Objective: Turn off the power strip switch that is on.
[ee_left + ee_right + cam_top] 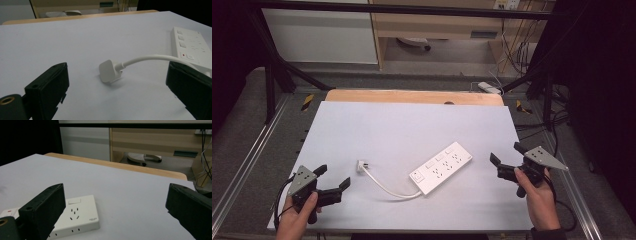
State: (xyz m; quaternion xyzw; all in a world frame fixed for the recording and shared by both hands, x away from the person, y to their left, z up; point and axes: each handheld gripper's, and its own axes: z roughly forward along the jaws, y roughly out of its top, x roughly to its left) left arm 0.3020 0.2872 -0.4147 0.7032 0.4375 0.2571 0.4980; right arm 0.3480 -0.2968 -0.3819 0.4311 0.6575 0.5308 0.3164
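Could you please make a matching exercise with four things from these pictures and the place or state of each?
Things:
1. plug
2. power strip
3. left gripper
4. right gripper

Places or states:
A. open, near the table's right edge
B. lies on the table between the left gripper and the strip
C. open, at the table's near left corner
D. lies diagonally at the middle

Pairs: 1-B, 2-D, 3-C, 4-A

Wheeled base (413,43) under wooden cabinet (437,22); cables (517,47) right.
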